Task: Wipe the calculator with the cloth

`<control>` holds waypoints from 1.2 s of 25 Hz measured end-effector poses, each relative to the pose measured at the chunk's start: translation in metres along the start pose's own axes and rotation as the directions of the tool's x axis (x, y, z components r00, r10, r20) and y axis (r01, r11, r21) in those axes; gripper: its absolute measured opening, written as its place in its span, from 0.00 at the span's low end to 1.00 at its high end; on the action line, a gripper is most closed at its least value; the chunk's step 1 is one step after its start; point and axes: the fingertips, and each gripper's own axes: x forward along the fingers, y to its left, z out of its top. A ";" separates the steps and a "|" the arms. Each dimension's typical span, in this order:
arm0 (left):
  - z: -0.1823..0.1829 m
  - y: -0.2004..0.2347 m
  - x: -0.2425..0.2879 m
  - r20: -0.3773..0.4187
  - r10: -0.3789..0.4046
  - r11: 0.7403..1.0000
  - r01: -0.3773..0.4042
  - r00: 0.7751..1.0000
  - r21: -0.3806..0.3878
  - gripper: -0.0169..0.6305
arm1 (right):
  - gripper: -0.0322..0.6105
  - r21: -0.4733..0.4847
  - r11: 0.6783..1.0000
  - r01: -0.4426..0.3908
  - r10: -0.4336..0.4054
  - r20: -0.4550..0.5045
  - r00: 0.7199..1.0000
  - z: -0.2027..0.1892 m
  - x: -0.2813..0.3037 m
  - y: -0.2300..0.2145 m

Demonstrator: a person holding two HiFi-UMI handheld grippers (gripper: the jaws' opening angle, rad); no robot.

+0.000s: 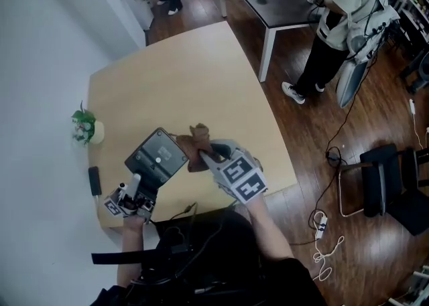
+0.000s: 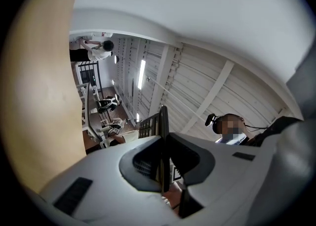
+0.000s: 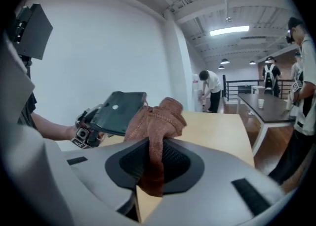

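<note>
While the calculator (image 1: 157,157) is held up off the table (image 1: 188,77), its dark back faces the head camera and its key side is turned away. The left gripper (image 1: 139,196) has its 2 jaws nearly together, clamped on the calculator's near edge. The right gripper (image 1: 206,157) is closed on the cloth (image 1: 198,145), a brown bunch standing out past its jaws and lying against the calculator's right edge.

We judge the wiping to be under way on the back or the edge. No picture shows which faces are already clean, so we count the key side as left to do.

From the left gripper view we get what the head view hides: the calculator (image 2: 157,126) seen edge-on as a thin plate between the pads, with rows of keys on its left face. From the right gripper view we see the cloth (image 3: 155,121) pinched deep between the jaws, its tail hanging below them, and the calculator's back just beside it.
</note>
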 end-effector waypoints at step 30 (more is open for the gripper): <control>-0.012 0.031 -0.025 -0.142 0.092 0.993 -0.081 0.986 0.086 0.11 | 0.15 -0.373 0.928 -0.003 0.060 0.143 0.988 0.107 -0.002 0.049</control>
